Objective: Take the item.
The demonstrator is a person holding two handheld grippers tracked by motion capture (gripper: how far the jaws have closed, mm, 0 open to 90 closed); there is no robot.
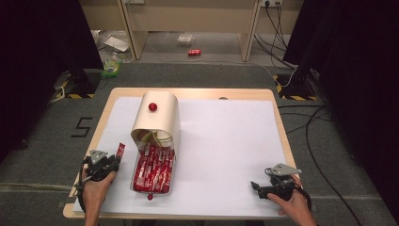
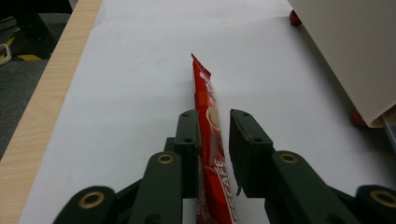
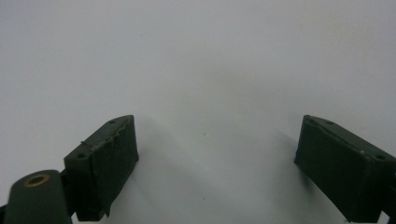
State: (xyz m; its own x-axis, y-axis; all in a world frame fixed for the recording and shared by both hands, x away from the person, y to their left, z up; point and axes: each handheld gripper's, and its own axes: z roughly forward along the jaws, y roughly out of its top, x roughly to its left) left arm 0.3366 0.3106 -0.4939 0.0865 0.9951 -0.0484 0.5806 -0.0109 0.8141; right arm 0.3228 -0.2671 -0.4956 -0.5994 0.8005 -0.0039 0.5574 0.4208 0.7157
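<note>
Starting at the left of the high view, the left gripper [image 1: 111,162] is held by a hand [image 1: 96,188] near the table's [image 1: 197,93] front-left corner, over the white sheet [image 1: 226,141]. A red sachet [image 1: 120,150] is pinched betw. its jaws, sticking up and fwd from the tips; in the left gripper view the sachet [image 2: 208,116] is seen running lengthwise thru the narrow gap, pressed against one jaw, w/ a slim gap at the other, its far end pointing away over the sheet. Just to the right, a clear tray [image 1: 136,172] packed w/ more red sachets [image 1: 153,169] is seen, partly pulled out of a cream rounded box [image 1: 157,115] w/ a red knob [image 1: 152,107]. Further right, bare sheet is crossed. At the front-right corner the right gripper [image 1: 256,187] is held low by the other hand [image 1: 294,202]; in the right gripper view its jaws are spread wide, nothing betw. them, white sheet [image 3: 201,70] beneath.
</note>
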